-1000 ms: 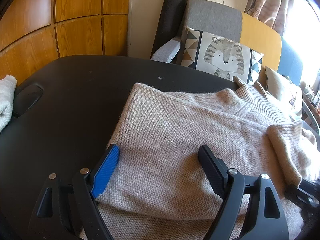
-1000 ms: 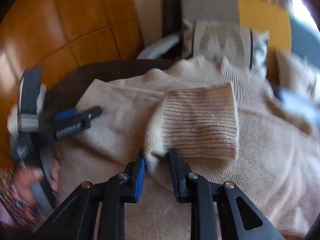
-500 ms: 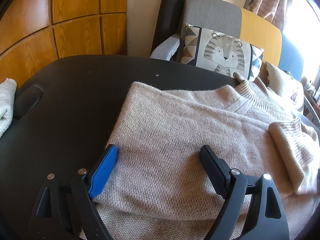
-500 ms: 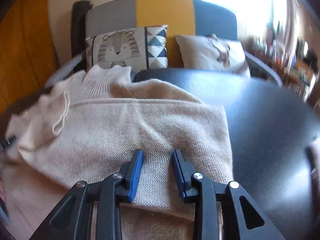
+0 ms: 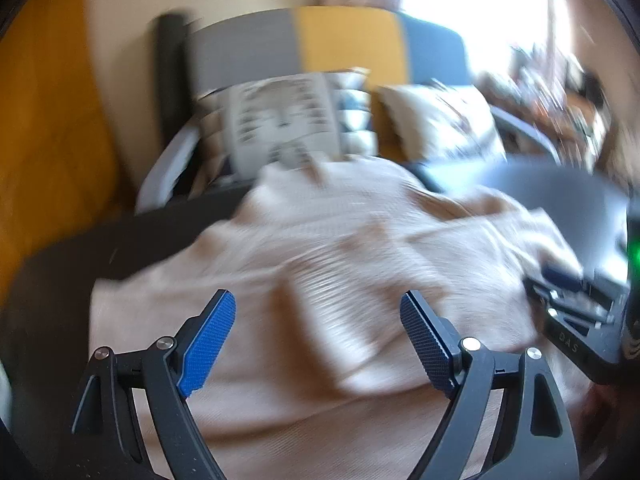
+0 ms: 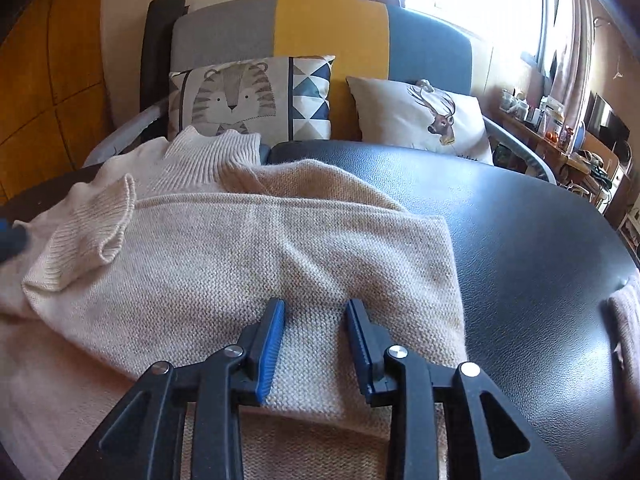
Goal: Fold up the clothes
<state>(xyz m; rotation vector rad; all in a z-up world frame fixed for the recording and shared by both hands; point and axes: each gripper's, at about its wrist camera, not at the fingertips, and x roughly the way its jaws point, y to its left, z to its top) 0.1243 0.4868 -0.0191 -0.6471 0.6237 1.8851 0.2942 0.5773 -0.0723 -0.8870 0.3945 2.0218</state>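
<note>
On the black bench [image 6: 520, 240] lies one beige sweater [image 6: 248, 256], part-folded, with two cushions [image 6: 256, 96] behind. Left gripper [image 5: 316, 336] fingers stand wide and empty above it. Right gripper [image 6: 314, 332] fingers, narrow and just widened, straddle the folded knit without pinching it.

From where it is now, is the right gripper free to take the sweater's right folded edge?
Probably yes. The right gripper sits low over the sweater with jaws parted and nothing pinched; the folded edge lies just to its right on the black table, with nothing between.
</note>
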